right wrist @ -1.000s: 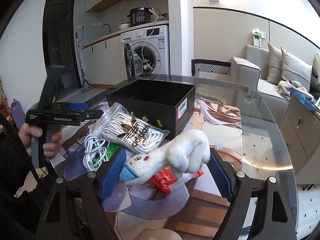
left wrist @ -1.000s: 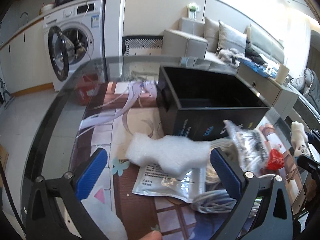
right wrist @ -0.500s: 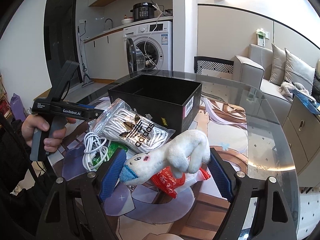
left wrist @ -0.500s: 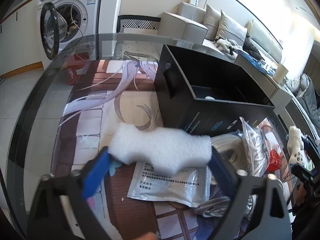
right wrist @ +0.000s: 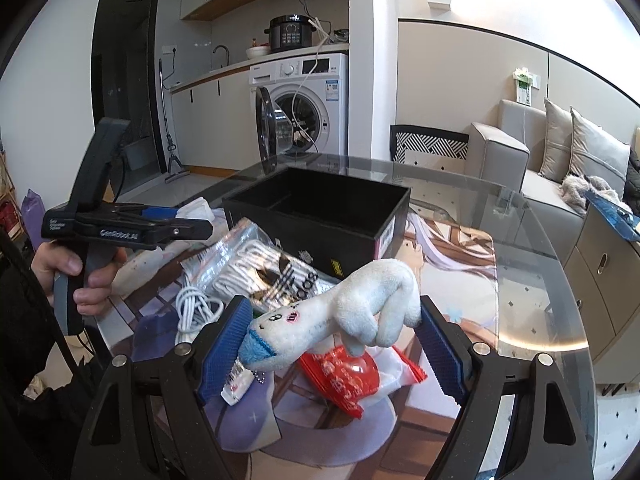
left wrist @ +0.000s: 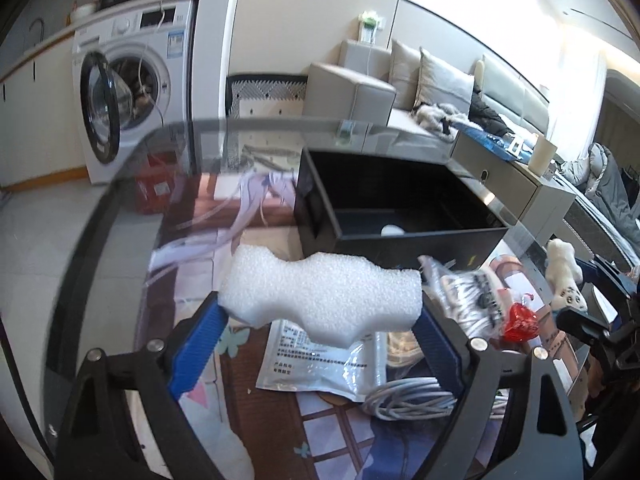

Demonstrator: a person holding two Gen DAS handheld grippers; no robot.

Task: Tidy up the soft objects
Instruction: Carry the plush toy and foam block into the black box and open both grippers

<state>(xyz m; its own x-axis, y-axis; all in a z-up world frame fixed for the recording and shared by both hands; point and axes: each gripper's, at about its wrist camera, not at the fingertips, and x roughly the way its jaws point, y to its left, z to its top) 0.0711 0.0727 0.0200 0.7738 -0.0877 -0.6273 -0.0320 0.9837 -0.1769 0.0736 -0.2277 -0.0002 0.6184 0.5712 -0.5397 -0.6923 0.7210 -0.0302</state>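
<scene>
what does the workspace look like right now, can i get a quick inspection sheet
surface: round glass table over a printed mat
job's things: white foam block in the left gripper; white plush toy in the right gripper; open black box behind them
clutter: bagged white laces, red snack packet, silver pouch
grippers: both shut on their loads
cables: white coil; grey coil
surroundings: washing machine, sofa
</scene>
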